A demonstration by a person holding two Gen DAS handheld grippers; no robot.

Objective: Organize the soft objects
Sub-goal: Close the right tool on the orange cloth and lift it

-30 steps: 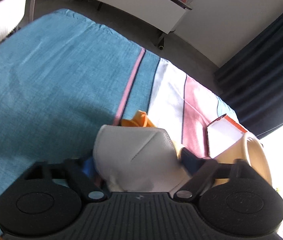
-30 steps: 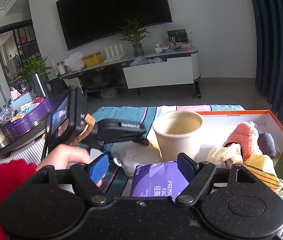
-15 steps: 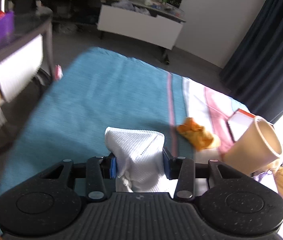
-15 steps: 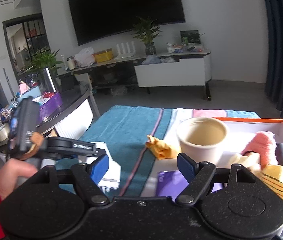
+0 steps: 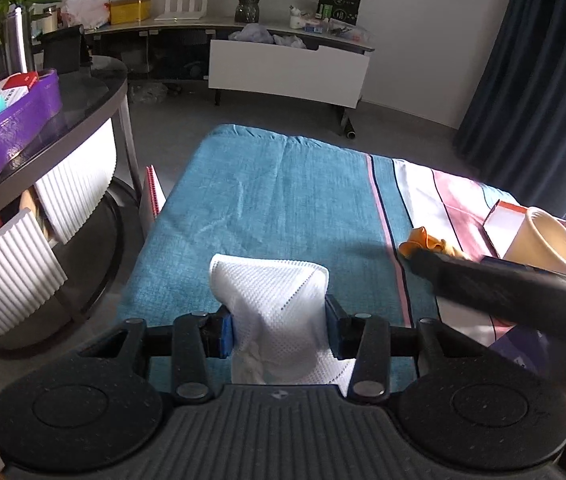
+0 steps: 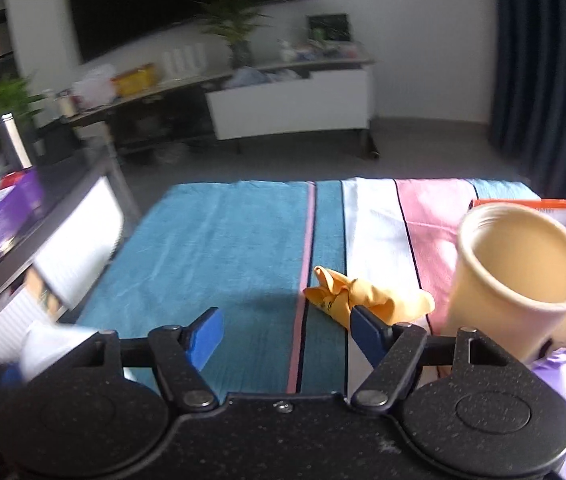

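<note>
Striped cloth [image 5: 283, 208] over tabletop. Cream cup [image 6: 523, 276] at right. White mesh pouch [image 5: 275, 312] clamped in left gripper [image 5: 279, 328] fingers, lifted. Right gripper [image 6: 287, 330] fingers closing, empty, nearing orange cloth [image 6: 363, 296]. Centre fingers over bundle before pinching.

home living rm: tv [image 6: 187, 4], curtains [image 5: 531, 80]
</note>
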